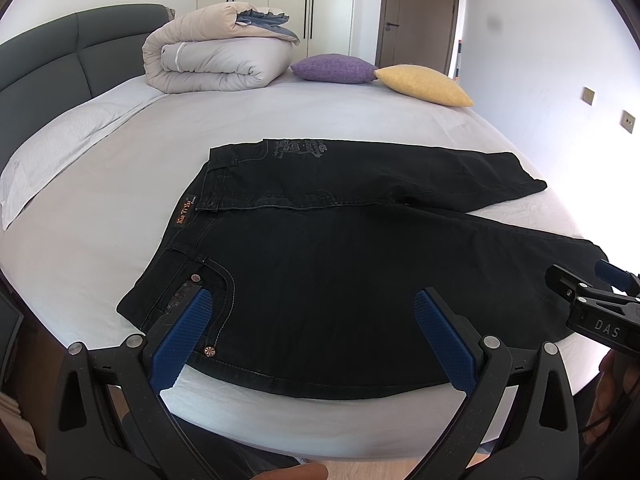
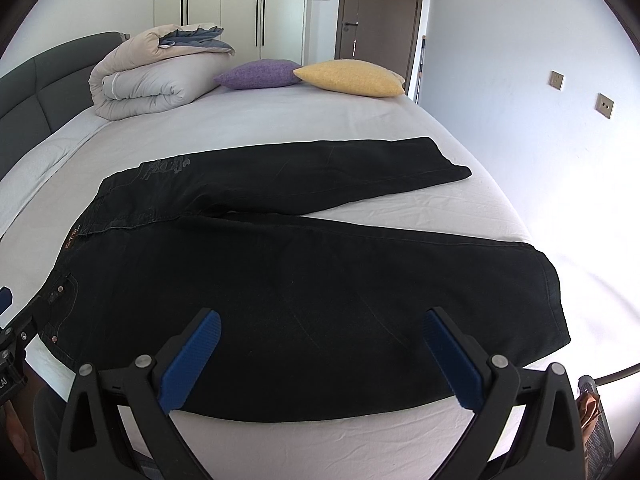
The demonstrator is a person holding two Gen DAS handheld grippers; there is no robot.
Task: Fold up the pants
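**On the bed: black pants spread flat, both grippers hanging wide open over the near edge**

On the bed (image 1: pixel 100 208), the pants (image 1: pixel 340 264) are lying flat on the white sheet, waistband pointing toward the headboard (image 1: pixel 48 56) side and legs running off to the right. They're sitting toward the near edge, and the two legs are splaying apart into a V, with the far leg angling away and a wedge of sheet showing between the cuffs. An orange label is showing at the waistband, and a couple of copper rivets are catching the light by the front pocket.

The left gripper (image 1: pixel 316 332) is hovering over the pocket end, jaws spread wide and holding nothing. Its left blue pad is sitting right over the pocket area, though I can't tell if it's actually touching the denim.

The right gripper (image 2: pixel 322 354) is hanging over the near leg, closer to the cuff end, jaws also spread wide with nothing between them. It's poking into the left camera's view at the right edge too.

Further back, a rolled-up duvet (image 2: pixel 148 80) is sitting near the headboard, with a purple pillow (image 2: pixel 256 74) and a yellow pillow (image 2: pixel 352 77) lying right beside it, the two pillows overlapping a bit. They're all well apart from the pants. A wardrobe (image 2: pixel 224 4) and a brown door (image 2: pixel 380 8) are standing behind the bed.
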